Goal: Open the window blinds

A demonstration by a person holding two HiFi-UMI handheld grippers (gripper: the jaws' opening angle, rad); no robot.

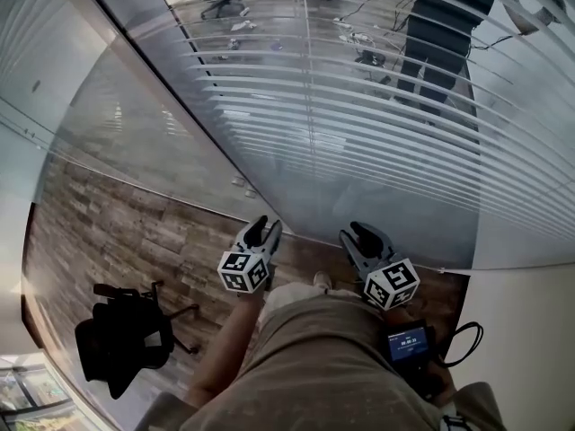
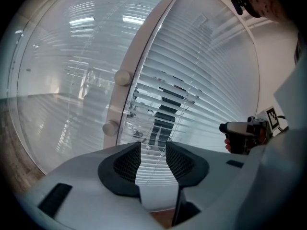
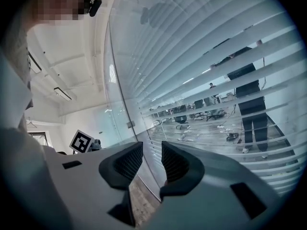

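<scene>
Glass wall [image 1: 135, 133], 1 blind [image 1: 377, 124]: left gripper [image 1: 267, 228], right gripper [image 1: 358, 233] (jaws apart).

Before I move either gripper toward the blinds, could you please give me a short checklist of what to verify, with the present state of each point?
1. Jaws of the left gripper apart, nothing between them: ok.
2. Jaws of the right gripper apart, nothing between them: ok.
3. A possible control is in view: ok, an upper knob and a lower knob sit on the white frame beside the blinds.
4. These knobs drive the blinds: cannot tell.
5. A gripper touches a knob or the blinds: not ok, both are held apart from them.
6. Blinds opened: not ok, they hang lowered, with only narrow gaps to see through.
</scene>
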